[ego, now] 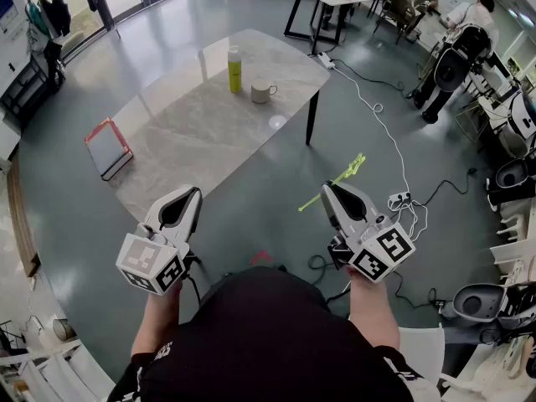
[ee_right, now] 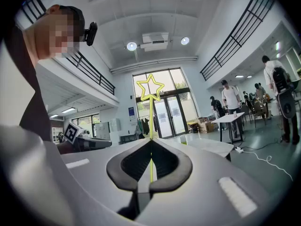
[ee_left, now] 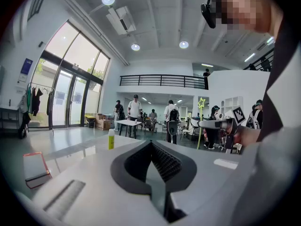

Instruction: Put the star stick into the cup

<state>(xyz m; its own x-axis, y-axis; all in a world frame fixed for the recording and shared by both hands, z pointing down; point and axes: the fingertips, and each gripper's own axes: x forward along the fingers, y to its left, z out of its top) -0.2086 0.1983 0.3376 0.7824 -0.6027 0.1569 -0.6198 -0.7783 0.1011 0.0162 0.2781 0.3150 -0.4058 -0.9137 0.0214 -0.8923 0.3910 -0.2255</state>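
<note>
Thin yellow-green star stick with an outlined star at one end: clamped crosswise between the closed jaws of the right gripper, held in the air over the grey floor, well apart from the table. In the right gripper view the star stick stands upright through the jaw tips of the right gripper, star on top; a short length of it shows below the grip. Left gripper is level with the right one and apart from it; in the left gripper view the left gripper has its jaws together with nothing between them. Pale grey cup with a handle stands upright on the grey stone-patterned table with black legs, toward its far side. Just beside the cup stands a yellow-green bottle with a white cap, upright. A flat red-framed board sits at the table's left edge. A white cable runs across the floor to the right of the table.
</note>
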